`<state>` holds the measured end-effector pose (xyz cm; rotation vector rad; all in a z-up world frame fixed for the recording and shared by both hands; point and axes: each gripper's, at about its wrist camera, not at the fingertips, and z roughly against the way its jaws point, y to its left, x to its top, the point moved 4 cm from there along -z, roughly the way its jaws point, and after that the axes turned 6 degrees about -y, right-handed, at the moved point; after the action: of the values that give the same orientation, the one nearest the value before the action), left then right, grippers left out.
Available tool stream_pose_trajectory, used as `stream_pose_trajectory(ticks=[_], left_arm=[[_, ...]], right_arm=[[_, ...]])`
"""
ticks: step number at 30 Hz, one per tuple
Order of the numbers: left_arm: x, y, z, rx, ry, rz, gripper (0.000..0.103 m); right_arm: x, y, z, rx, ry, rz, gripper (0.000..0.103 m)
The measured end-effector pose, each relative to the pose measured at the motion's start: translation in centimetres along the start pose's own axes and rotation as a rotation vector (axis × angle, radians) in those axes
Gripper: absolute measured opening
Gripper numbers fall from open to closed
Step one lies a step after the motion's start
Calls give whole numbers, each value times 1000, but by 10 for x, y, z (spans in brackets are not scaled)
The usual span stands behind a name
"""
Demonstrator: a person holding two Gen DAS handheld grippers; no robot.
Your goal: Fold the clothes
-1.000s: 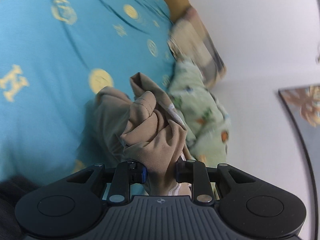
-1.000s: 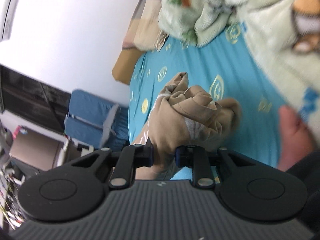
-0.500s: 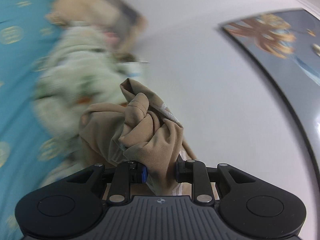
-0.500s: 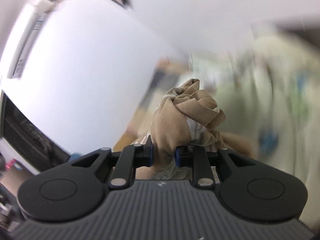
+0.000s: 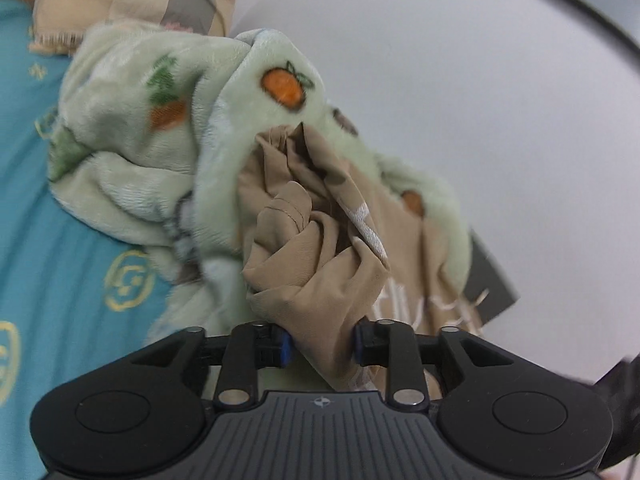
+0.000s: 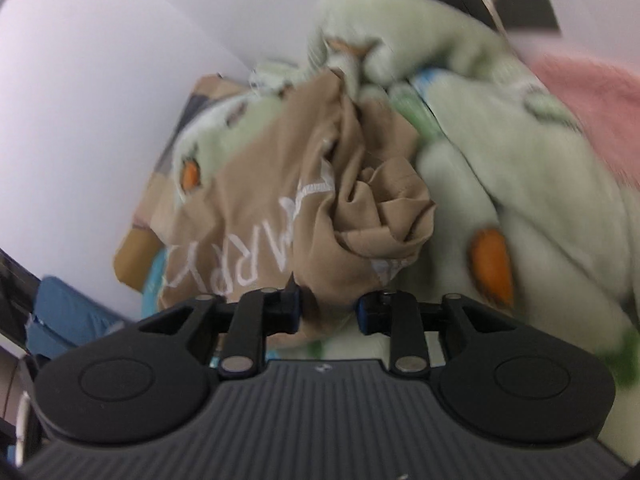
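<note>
The left gripper pinched a bunched fold of the tan shirt, its blue-tipped fingers pressed into the cloth from either side at the bottom centre of the left wrist view. Above the fingers the shirt rose in a crumpled knot through the middle of the frame, with white printing showing on the flatter part trailing to the lower right. Behind and around it lay a pale green fleece blanket printed with orange fruit, filling the upper left and centre. A checked pillow sat at the top left, a turquoise bedsheet with gold emblems ran down the left edge, and a white wall took up the right.

The right gripper likewise clamped a wad of the same shirt, which spread up and to the left from the fingers, white letters visible across it. The green blanket surrounded it on the right and top, somewhat blurred, touching the shirt. A pink cloth lay at the upper right edge, and something blue showed at the lower left below the wall.
</note>
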<state>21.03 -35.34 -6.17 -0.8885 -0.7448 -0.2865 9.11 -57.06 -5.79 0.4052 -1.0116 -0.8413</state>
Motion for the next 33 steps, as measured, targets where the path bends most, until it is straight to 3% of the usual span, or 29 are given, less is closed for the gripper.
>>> stream_pose_trajectory(ticks=[2,3,4,7,9,24,33], left_arm=[[0,-9,14,31,4,-57,58],[0,-13,21,47,6,-86,72],[0,-17,28,62,9,-115,86],[10,-37,56,100,-40,-209,100],[18,-52,78,112,-77,-258,103],[4,-153,284,138,-305,-463,103],[-31,-168,362,177,-423,-509,103]], right_arm=[[2,2,13,-29,-9,28,55],[2,5,22,-39,-23,45,80],[1,9,31,-48,-36,61,94],[5,25,60,-59,-89,122,94],[7,36,79,-48,-120,151,94],[-41,132,248,25,-343,489,94],[-89,144,302,56,-433,546,94]])
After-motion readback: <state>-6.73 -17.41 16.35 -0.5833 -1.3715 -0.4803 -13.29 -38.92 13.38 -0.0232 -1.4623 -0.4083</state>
